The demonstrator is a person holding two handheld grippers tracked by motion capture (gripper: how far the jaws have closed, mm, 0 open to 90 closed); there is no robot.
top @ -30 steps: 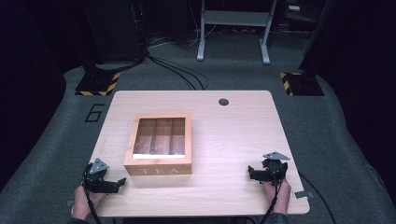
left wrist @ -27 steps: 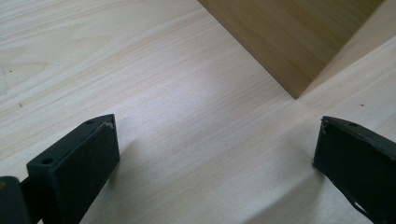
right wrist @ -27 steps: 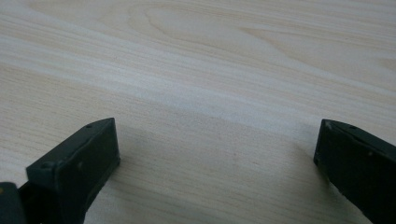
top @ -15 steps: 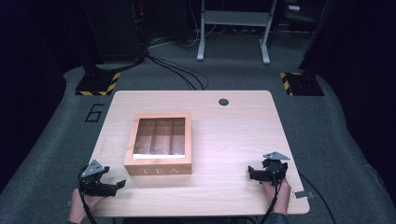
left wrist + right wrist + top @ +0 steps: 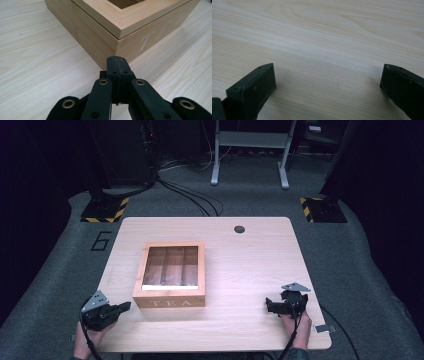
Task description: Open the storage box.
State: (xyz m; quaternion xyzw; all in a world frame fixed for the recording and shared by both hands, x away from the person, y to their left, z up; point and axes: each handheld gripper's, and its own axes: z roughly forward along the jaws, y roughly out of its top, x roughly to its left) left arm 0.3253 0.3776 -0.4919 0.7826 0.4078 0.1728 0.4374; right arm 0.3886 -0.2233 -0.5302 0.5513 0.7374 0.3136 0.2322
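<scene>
- Since the earlier frame, my left claw point(image 5: 117, 65) has closed: its jaws have just been closing and now meet with nothing between them.
- Left claw lifted slightly, tips aimed at the near left corner of the tea box point(image 5: 170, 273), just short of touching.
- I judge this readies a push or a lid-edge pry.
- Right claw point(image 5: 272, 306) rests on the table point(image 5: 260, 265), jaws wide apart, empty.
- Box sits left of centre; bare wood lies right and behind it.

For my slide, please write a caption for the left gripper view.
Left claw shut on nothing, aimed at the near corner of the wooden tea box on the table.
</scene>
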